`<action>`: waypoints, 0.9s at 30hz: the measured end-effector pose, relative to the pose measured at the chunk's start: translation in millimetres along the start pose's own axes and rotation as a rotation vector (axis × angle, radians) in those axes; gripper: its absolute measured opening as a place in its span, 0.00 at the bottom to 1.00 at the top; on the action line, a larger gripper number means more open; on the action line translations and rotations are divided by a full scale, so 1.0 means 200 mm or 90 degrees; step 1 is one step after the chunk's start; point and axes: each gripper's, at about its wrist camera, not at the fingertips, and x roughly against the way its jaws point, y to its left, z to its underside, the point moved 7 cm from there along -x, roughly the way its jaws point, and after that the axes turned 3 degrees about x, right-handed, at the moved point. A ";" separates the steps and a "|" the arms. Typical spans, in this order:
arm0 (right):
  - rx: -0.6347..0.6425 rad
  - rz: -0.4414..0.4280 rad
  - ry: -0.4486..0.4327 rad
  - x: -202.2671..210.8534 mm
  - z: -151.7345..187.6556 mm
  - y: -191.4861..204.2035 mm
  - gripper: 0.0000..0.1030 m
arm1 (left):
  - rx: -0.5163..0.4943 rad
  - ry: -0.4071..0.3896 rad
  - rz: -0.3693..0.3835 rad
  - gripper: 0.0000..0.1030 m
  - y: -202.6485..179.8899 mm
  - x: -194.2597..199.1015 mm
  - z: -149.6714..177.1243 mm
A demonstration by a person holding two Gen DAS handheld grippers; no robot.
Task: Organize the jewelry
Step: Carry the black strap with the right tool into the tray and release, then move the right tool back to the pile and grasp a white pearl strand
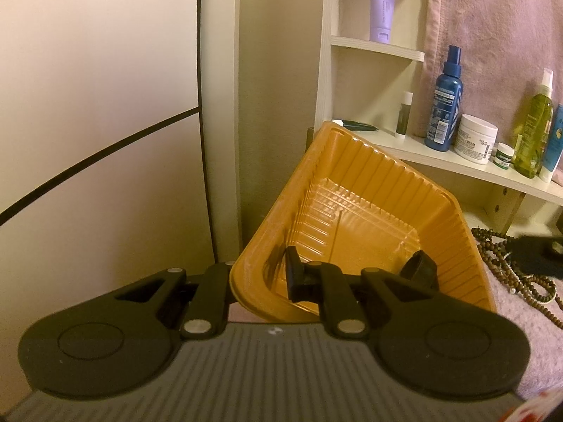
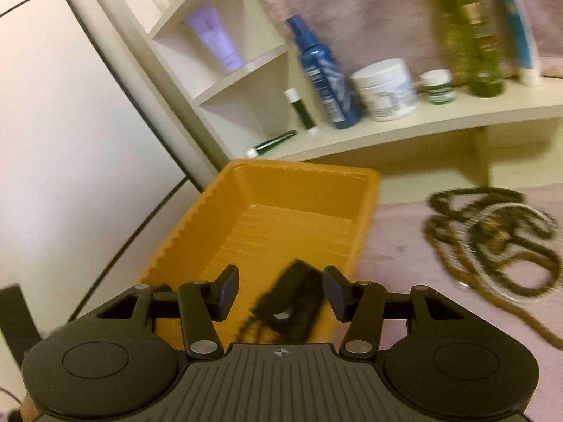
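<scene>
Pinching the orange tray's [image 1: 352, 190] wall, left gripper [image 1: 262, 274], right gripper [image 2: 279, 293] spread, blurred dark item [image 2: 292, 302] between, unpressed.

We see both views under warm, yellowish indoor light, fairly dim, with no visible lamp. The left wrist view is sharp: labels on the blue spray bottle [image 1: 444, 105] read as crisp print, though too small to make out. A soft shadow lies inside the orange tray [image 1: 359, 225] toward seven o'clock. The right wrist view is smeared by motion; the bead strands [image 2: 492, 242] at three o'clock blur into streaks. Fisheye bending curves straight edges, and corners darken.
</scene>
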 end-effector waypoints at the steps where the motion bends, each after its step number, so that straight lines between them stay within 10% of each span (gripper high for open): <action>1: -0.003 0.011 0.000 0.04 0.01 -0.03 0.52 | -0.001 0.000 0.000 0.12 0.00 0.00 0.00; 19: -0.052 0.235 -0.007 0.45 0.09 -0.72 0.51 | -0.011 0.001 -0.005 0.12 0.00 0.00 0.00; 27: 0.035 0.260 0.015 0.33 -0.01 -0.86 0.28 | -0.013 0.001 -0.005 0.12 0.00 0.00 0.00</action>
